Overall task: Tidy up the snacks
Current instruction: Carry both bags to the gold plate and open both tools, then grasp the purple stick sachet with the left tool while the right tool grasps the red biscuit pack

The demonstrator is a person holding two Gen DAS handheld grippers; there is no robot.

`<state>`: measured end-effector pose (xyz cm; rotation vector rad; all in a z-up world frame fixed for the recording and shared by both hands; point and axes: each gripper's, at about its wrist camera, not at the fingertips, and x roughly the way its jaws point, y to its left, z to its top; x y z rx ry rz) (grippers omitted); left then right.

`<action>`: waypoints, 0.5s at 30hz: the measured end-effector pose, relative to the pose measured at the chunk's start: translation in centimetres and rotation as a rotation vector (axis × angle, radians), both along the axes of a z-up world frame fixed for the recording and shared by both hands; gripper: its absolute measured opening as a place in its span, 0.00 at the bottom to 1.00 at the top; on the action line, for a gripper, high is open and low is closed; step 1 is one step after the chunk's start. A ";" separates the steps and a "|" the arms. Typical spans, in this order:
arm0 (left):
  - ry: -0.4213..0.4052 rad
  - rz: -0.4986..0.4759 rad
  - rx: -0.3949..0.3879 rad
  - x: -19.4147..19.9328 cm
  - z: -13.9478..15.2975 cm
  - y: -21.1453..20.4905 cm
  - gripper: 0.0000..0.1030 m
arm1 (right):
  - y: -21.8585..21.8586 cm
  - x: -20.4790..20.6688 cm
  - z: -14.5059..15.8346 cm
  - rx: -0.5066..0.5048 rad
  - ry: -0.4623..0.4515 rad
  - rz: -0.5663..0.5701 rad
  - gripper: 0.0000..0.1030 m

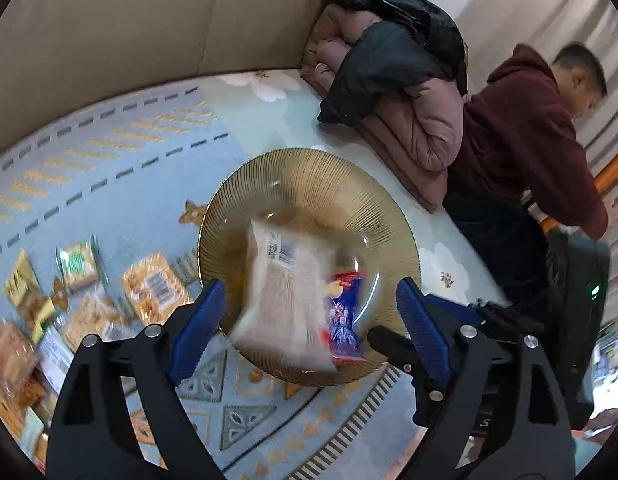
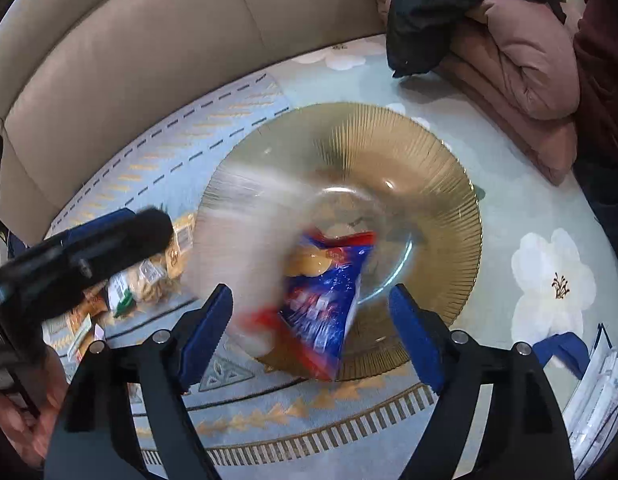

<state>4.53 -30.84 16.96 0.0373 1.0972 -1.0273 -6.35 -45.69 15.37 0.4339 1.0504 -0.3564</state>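
Left gripper (image 1: 309, 312) jaws spread wide, holding nothing. Right gripper (image 2: 311, 320) same: wide, nothing between the blue pads. Both above the amber ribbed glass plate (image 1: 317, 176) on the patterned rug (image 1: 109, 160). Pale clear-wrapped snack pack (image 1: 287, 292), motion-blurred, over the plate's near-left rim. Glossy blue-red crinkly packet (image 2: 325, 304) lies beside it in the plate. More wrapped snacks (image 1: 109, 292) scattered left on the rug.

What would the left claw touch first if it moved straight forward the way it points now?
Most likely the pale snack packet, blurred between the open left claw fingers, over the amber glass plate. Beside it lies a blue snack bag. Depth is unclear, so the plate might come first.
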 end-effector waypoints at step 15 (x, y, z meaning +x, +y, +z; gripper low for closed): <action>-0.058 0.480 -0.015 -2.3 6.6 28.0 0.86 | 17.4 1.8 6.0 -0.039 -0.074 0.427 0.79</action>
